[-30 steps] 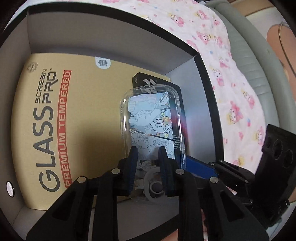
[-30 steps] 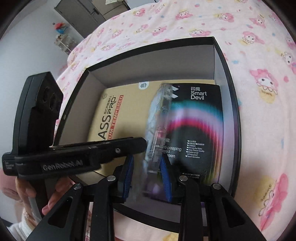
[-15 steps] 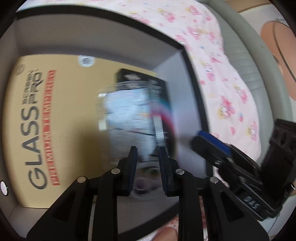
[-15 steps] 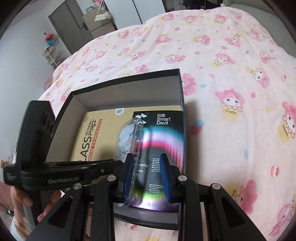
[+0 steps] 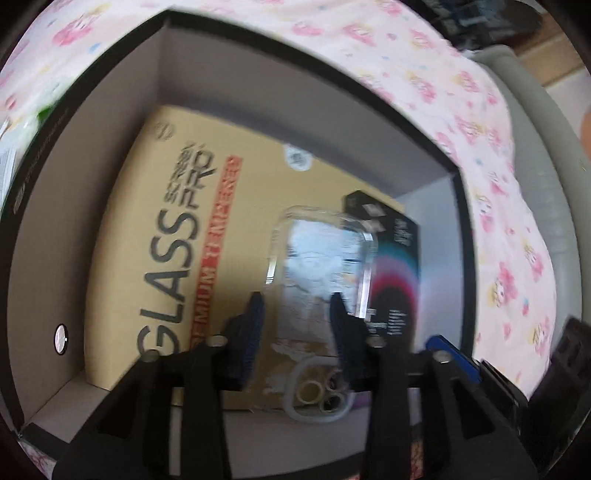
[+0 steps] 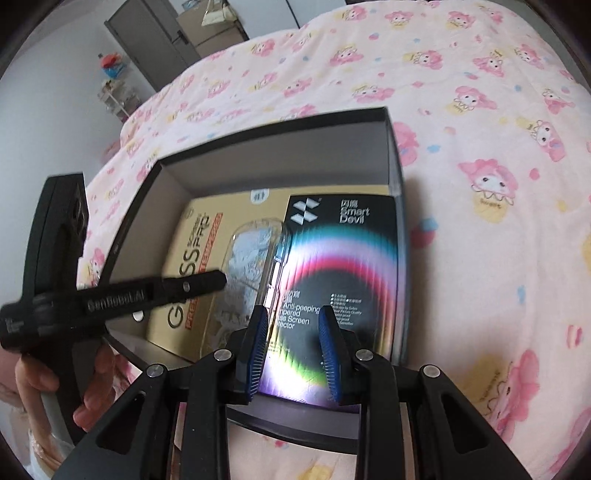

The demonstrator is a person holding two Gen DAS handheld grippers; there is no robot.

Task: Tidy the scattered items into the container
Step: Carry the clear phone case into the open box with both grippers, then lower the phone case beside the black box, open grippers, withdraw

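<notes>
Opening over the box (image 5: 258,77), the left gripper (image 5: 295,328) spreads its blue pads, and the clear phone case (image 5: 317,288) lies below and between them, untouched, flat across the tan screen-protector pack (image 5: 147,229) and the black one (image 5: 399,266). The right gripper (image 6: 291,350) hangs part-open and empty above the black pack's near end, the case just left of its left pad (image 6: 256,350)

Pink cartoon-print bedspread (image 6: 461,155), grey door (image 6: 147,33)

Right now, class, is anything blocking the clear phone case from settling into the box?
Nothing visible does. The phone case already lies in the box, on the two packages, between the opening jaws of the left hand-held gripper.
</notes>
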